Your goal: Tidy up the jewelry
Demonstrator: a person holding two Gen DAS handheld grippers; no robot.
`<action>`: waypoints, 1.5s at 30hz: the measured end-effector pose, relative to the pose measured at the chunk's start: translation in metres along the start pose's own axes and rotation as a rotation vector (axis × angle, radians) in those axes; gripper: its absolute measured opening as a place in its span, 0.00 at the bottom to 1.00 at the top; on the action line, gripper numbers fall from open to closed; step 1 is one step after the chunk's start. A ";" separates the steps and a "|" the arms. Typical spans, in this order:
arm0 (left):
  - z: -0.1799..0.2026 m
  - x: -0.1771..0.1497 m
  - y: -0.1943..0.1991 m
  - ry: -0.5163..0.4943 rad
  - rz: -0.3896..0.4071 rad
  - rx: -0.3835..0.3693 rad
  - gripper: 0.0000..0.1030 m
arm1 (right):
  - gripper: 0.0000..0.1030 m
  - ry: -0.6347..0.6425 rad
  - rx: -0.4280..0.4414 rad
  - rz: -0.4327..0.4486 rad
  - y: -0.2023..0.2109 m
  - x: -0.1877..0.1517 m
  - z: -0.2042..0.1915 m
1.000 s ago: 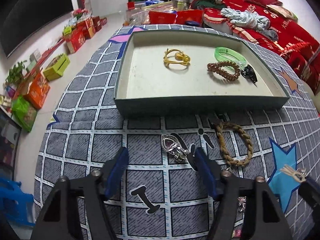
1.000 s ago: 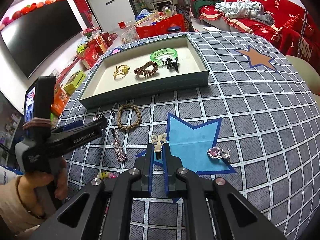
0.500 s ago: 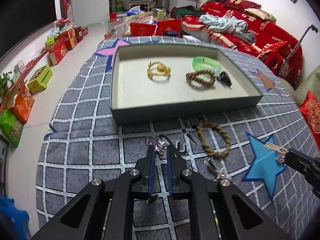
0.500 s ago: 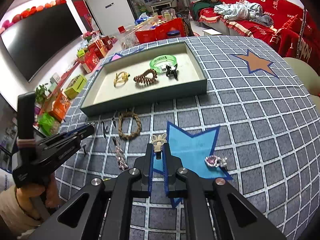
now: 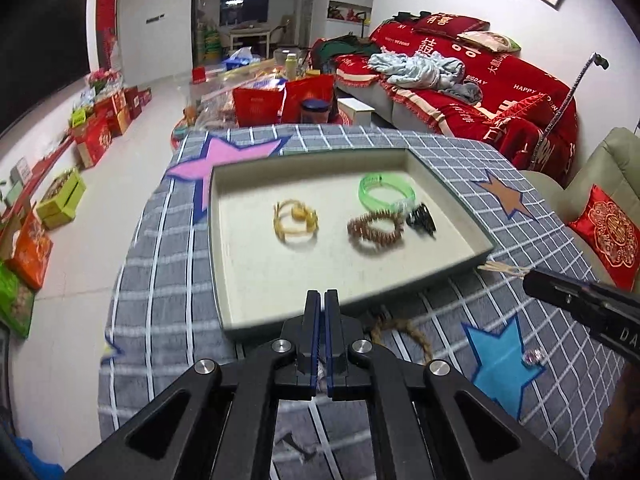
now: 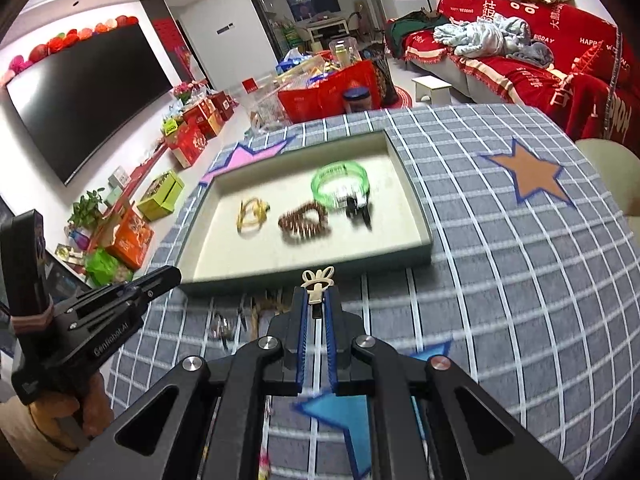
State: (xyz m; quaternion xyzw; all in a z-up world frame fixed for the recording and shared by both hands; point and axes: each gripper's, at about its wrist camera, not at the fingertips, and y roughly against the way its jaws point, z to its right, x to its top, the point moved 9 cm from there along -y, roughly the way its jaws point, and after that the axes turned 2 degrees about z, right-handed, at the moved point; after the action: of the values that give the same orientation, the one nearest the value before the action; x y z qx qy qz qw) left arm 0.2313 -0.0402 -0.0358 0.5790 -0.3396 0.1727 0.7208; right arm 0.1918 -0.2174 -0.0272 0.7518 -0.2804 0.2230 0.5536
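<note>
R gripper [image 6: 316, 300] pinches a small cream bow-shaped hair clip [image 6: 318, 278] by its stem, just short of the near edge of the shallow grey-green tray [image 6: 416, 204]. Clip looks light, stiff, prob brittle; stem grip suits. L gripper [image 5: 322, 300] pressed together; can't tell if it holds anything. Grey checked star-print cloth [image 6: 500, 264] beneath; red sofa [image 6: 560, 68] beyond.

left claw [image 5: 322, 300] – jaws together | tray [image 5: 224, 280] – gold bangle [image 5: 295, 220], green bangle [image 5: 386, 192], beaded bracelet [image 5: 374, 232]
</note>
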 end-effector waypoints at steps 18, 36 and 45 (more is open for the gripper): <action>-0.002 -0.059 -0.009 0.006 -0.101 0.030 0.19 | 0.09 -0.034 0.030 -0.049 -0.009 -0.025 0.003; -0.003 -0.076 -0.014 -0.049 -0.113 0.037 1.00 | 0.09 -0.044 0.049 -0.048 0.003 -0.041 -0.001; 0.017 -0.087 -0.044 0.024 -0.154 0.075 1.00 | 0.09 -0.049 0.040 -0.032 0.014 -0.043 0.004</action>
State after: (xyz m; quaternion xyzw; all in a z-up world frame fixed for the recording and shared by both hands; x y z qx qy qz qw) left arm 0.1934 -0.0557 -0.1257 0.6280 -0.2788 0.1365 0.7136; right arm 0.1507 -0.2171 -0.0467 0.7725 -0.2773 0.2010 0.5348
